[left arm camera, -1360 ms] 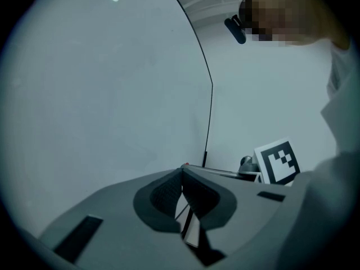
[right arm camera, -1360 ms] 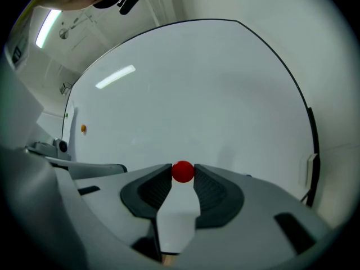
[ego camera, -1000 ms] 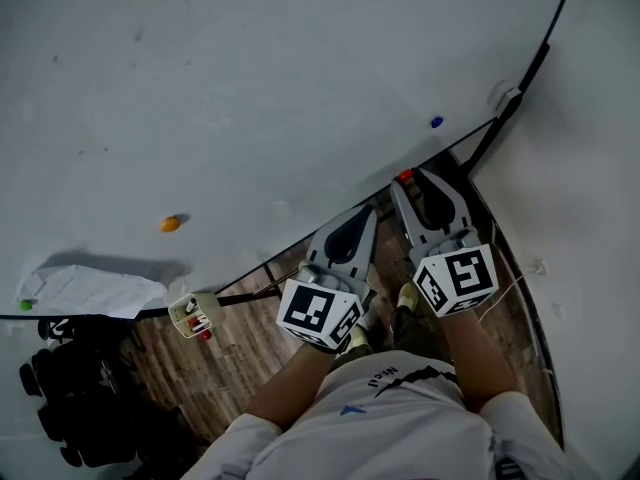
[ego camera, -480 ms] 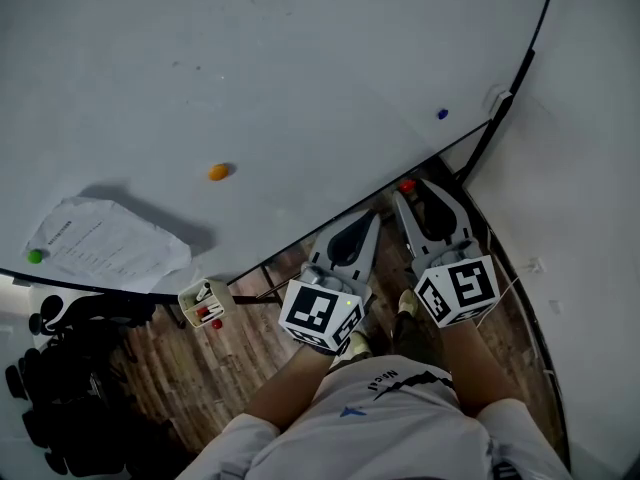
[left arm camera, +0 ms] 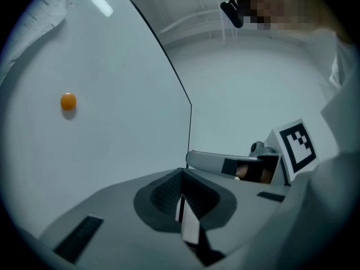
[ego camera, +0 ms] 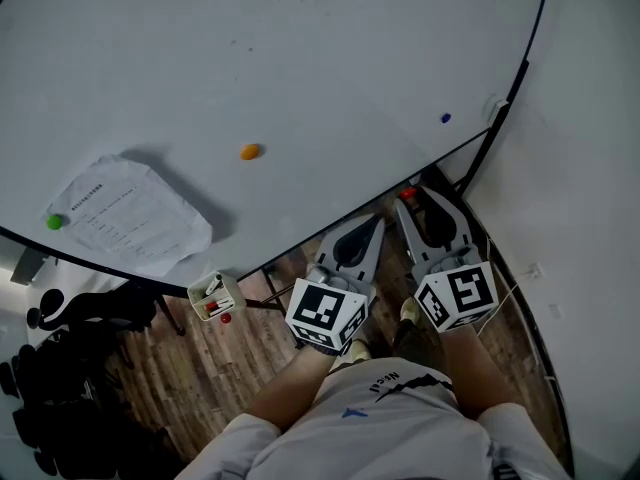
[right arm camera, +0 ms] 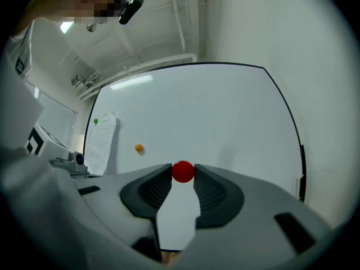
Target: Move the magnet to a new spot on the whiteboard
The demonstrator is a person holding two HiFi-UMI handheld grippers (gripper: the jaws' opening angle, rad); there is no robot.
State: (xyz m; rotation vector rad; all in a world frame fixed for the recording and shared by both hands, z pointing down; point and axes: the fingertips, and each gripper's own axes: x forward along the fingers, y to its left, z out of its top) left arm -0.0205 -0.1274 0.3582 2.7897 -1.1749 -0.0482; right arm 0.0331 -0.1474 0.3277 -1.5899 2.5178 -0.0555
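Note:
A round red magnet (right arm camera: 183, 171) sits pinched between the tips of my right gripper (right arm camera: 183, 173); in the head view this red magnet (ego camera: 408, 189) is at the right gripper (ego camera: 410, 194), just below the whiteboard (ego camera: 300, 58). My left gripper (ego camera: 374, 222) is beside it, jaws together and empty, also seen as the left gripper (left arm camera: 181, 179) in its own view. On the board are an orange magnet (ego camera: 249, 152), a blue magnet (ego camera: 445, 118) and a green magnet (ego camera: 55, 222) pinning a paper sheet (ego camera: 130, 218).
A small box of markers (ego camera: 213, 295) hangs under the board's lower edge. Dark equipment (ego camera: 60, 408) stands on the wooden floor (ego camera: 250, 358) at lower left. A white wall (ego camera: 590, 218) runs beside the board's right frame.
Both grippers have drawn closer to the orange magnet and the paper along the board's lower edge. The red magnet stays in the right gripper; the left stays shut.

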